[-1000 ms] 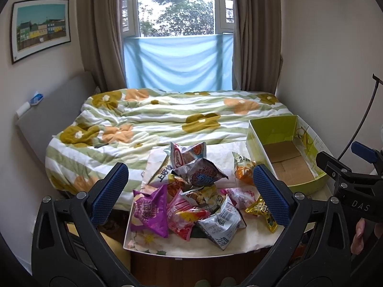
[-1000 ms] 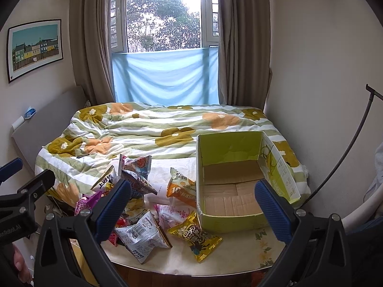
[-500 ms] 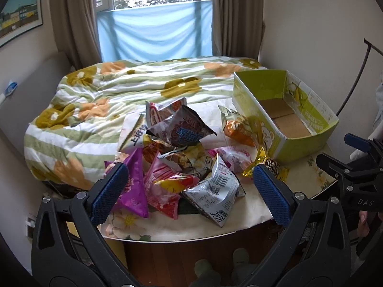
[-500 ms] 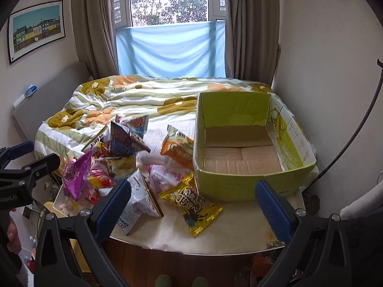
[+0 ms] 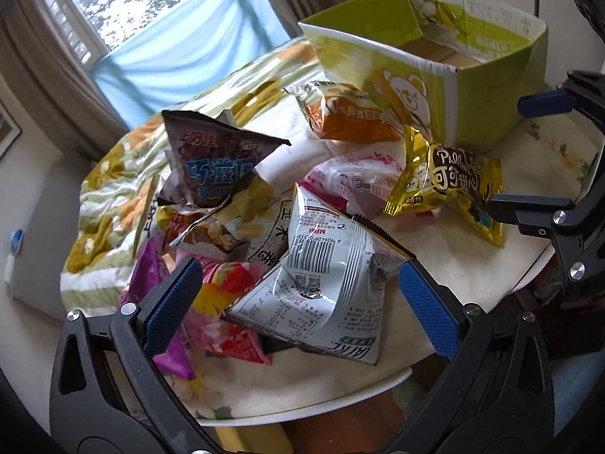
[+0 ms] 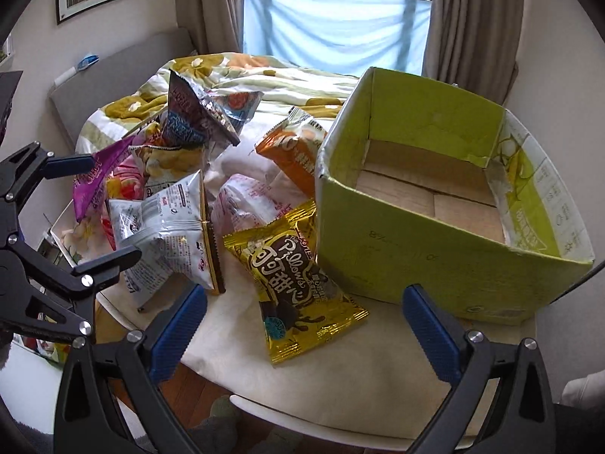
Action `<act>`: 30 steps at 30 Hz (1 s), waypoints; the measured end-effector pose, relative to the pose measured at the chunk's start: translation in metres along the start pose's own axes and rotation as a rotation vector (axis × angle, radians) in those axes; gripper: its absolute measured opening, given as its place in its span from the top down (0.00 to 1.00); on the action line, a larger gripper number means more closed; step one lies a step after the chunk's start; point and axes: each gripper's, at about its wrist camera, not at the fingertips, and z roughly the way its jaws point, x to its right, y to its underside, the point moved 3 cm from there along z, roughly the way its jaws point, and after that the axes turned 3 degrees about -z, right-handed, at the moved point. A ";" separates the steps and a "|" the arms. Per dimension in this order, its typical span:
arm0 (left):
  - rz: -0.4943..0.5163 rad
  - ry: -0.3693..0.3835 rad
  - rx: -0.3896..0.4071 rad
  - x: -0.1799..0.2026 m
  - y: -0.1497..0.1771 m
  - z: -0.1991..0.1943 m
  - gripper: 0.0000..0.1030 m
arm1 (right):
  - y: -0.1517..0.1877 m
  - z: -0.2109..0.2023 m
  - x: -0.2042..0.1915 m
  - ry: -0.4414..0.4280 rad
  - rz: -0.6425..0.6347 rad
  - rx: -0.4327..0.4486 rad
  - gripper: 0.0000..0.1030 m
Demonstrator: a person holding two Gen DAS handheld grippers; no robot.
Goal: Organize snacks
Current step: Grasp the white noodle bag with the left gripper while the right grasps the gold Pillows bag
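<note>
My 2 sets of jaws are apart and empty, above the snacks heaped on the surface left of the empty green box (image 6: 435,257). Next: my left gripper (image 5: 298,306) closes on the near silver bag (image 5: 321,287).

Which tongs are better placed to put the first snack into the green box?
Probably the right tongs: they are open over the yellow packet, which lies right beside the empty green box. The left tongs, also open, face the silver bag, farther from it.

Snack bags (image 6: 170,223) piled on table (image 6: 378,363), left of box (image 6: 435,265)
</note>
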 end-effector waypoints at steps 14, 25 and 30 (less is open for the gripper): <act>0.151 0.038 -0.116 0.025 0.000 0.044 0.20 | 0.010 0.045 0.005 -0.063 -0.046 -0.062 0.00; 0.186 0.076 -0.131 0.018 0.001 0.045 0.34 | 0.013 0.061 -0.012 -0.089 -0.040 -0.099 0.12; 0.175 0.104 -0.122 0.017 0.000 0.042 0.37 | 0.010 0.069 -0.020 -0.089 -0.061 -0.112 0.22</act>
